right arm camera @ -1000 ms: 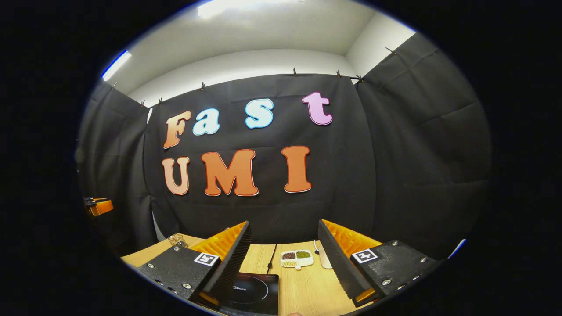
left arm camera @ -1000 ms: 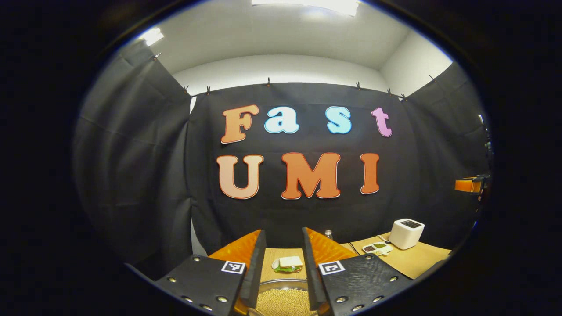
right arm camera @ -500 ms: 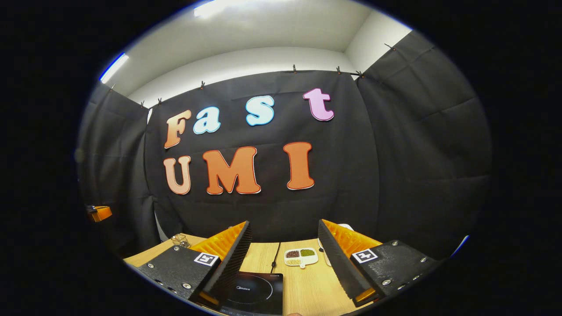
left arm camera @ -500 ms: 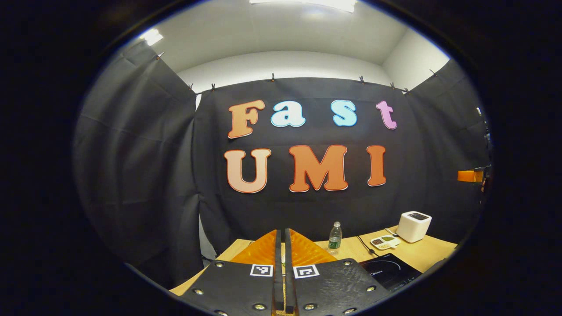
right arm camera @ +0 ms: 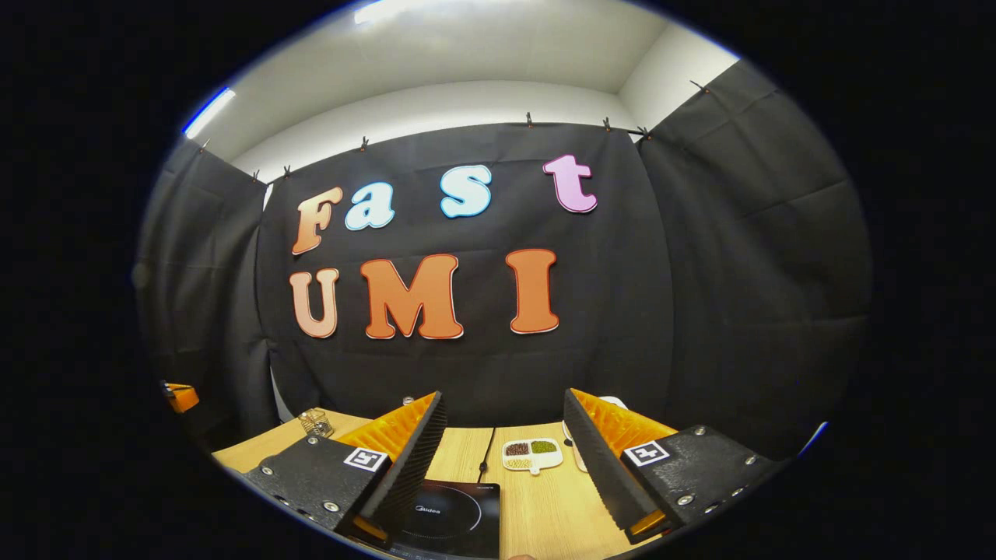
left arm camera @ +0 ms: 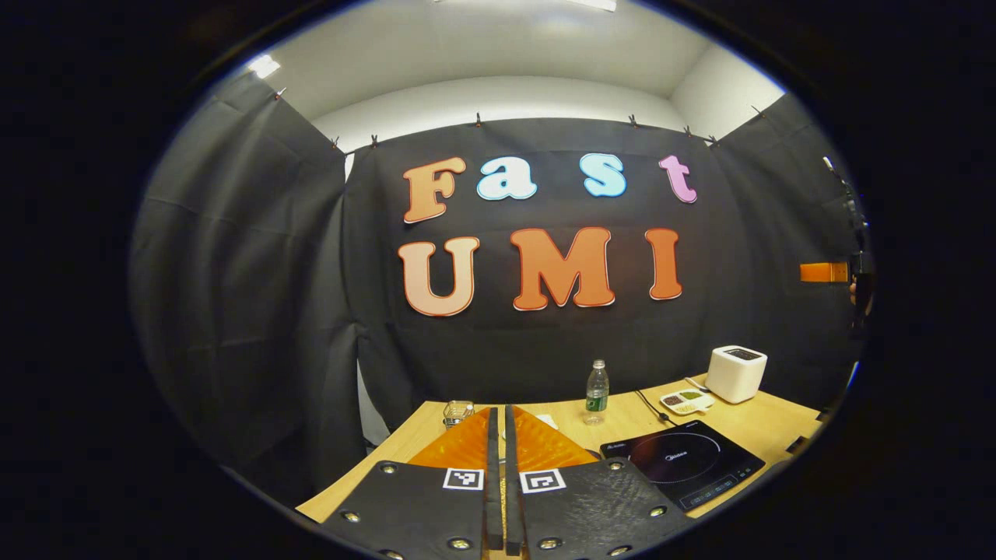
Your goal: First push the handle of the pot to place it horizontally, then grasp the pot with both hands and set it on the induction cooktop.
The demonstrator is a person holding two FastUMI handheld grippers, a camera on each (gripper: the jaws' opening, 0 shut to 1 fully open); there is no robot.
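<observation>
Left gripper [left arm camera: 499, 435] has snapped its fingers together with nothing visible between them; a second ago they stood apart over a pot of pale grains, and now that pot has dropped out of its view as the camera lifts and swings toward the induction cooktop [left arm camera: 683, 463], which sits dark on the table [left arm camera: 759, 424] off to its right. A water bottle [left arm camera: 597, 391], a small glass jar [left arm camera: 457, 412], a divided dish of beans [left arm camera: 685, 400] and a white box appliance [left arm camera: 736, 373] stand further back. Right gripper [right arm camera: 504, 443] hangs spread wide above the near edge of the cooktop, barely shifted. My read: the closed left gripper is set up as a blunt pusher for the handle, so the push comes first, lift later.
</observation>
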